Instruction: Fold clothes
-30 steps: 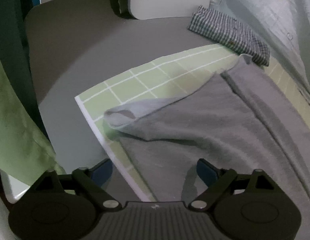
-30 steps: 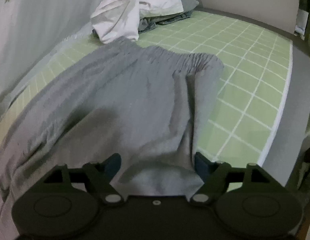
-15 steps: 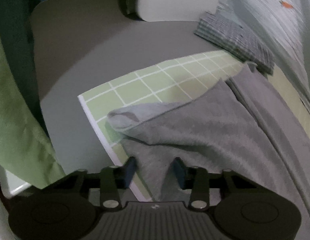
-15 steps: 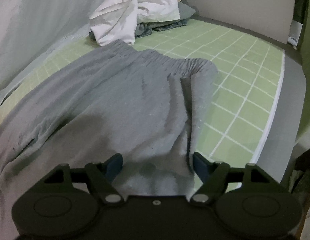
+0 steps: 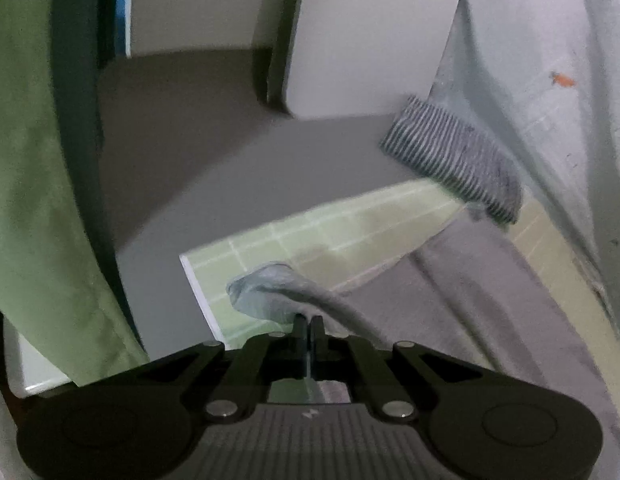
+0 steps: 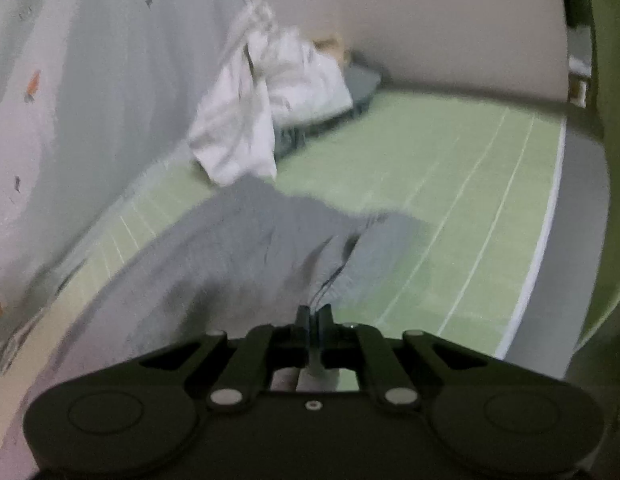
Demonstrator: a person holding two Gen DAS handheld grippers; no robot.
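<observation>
Grey trousers [image 5: 462,296] lie on a green checked mat [image 5: 310,236]. My left gripper [image 5: 309,322] is shut on the near edge of a trouser leg, and the leg's cuff [image 5: 262,288] hangs lifted off the mat. In the right wrist view the trousers [image 6: 246,248] stretch toward the waistband, and my right gripper [image 6: 315,314] is shut on their near edge, pulling the cloth up into a ridge. Both views are blurred by motion.
A folded checked cloth [image 5: 450,156] lies at the mat's far end. A pile of white and grey clothes [image 6: 270,108] sits at the far left of the mat [image 6: 450,208]. A light curtain [image 6: 90,80] runs along one side. Green fabric [image 5: 34,200] hangs at left.
Both grippers went from open to shut on the trousers' near edge. Both have risen, lifting the cloth off the mat.
</observation>
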